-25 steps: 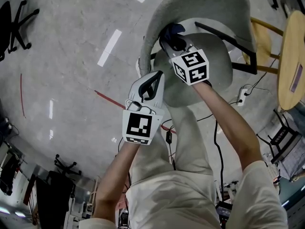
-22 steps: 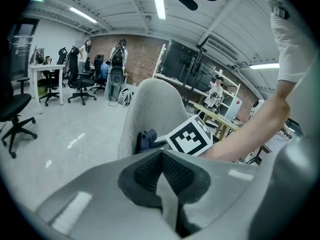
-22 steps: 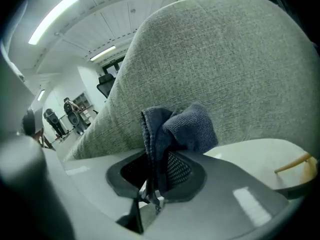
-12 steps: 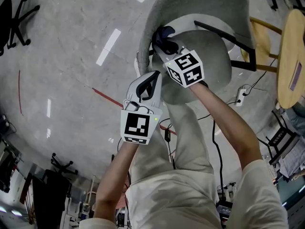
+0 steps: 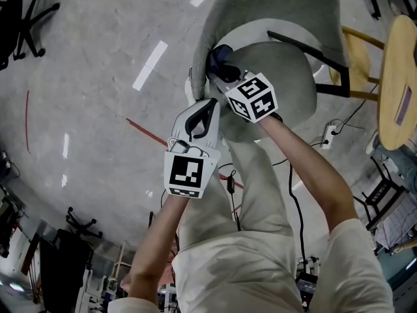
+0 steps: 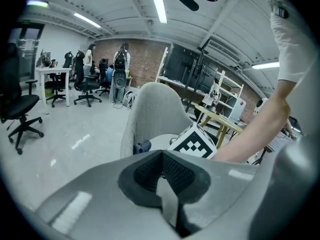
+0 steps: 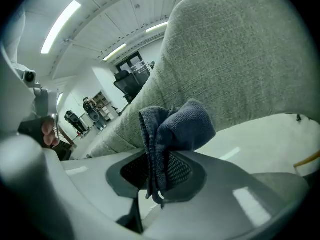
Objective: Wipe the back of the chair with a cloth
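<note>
Jaws of the right gripper [image 5: 218, 67] were closed on a dark blue cloth [image 5: 221, 52] in the head view. The cloth lay against the inner side of the grey chair [image 5: 273, 5] back, near its left edge. The left gripper [image 5: 207, 104] was just beside the outer edge of the chair, lower than the right one. In the left gripper view its jaws were together with nothing between them. The chair stood ahead, with the cloth and the right gripper's marker cube [image 6: 195, 143] at the seat. In the right gripper view the bunched cloth was pinched between the jaws and met the fabric of the chair back.
</note>
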{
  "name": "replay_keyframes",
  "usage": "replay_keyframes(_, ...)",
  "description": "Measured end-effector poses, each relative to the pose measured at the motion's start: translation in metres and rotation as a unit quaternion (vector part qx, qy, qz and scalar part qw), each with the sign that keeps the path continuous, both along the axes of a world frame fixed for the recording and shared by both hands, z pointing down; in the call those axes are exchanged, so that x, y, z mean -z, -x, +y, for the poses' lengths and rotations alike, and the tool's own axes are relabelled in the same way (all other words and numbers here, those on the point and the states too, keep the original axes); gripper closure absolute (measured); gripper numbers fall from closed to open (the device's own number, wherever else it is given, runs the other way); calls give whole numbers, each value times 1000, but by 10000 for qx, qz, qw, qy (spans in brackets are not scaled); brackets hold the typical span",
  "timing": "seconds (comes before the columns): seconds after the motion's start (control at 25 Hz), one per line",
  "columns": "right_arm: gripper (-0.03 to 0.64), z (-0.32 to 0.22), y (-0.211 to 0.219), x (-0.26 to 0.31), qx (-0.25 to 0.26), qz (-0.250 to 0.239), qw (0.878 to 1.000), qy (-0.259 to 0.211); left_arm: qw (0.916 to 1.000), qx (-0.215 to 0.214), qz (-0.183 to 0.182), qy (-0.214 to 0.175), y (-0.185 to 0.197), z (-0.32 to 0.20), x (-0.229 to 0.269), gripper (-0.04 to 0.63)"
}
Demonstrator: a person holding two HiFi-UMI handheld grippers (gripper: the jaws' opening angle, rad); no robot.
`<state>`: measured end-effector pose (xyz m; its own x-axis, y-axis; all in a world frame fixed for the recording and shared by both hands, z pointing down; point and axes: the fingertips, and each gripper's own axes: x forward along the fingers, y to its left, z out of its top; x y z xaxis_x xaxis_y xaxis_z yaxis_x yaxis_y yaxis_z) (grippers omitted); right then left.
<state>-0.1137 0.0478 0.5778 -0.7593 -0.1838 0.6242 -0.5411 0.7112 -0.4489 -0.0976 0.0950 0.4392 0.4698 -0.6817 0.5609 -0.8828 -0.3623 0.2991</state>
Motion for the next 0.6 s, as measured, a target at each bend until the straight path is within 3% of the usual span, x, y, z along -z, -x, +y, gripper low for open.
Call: replay_keyframes(0.6, 541, 55, 0, 11, 561, -267, 9974, 366, 10000, -63, -5, -75, -14, 15, 14, 594)
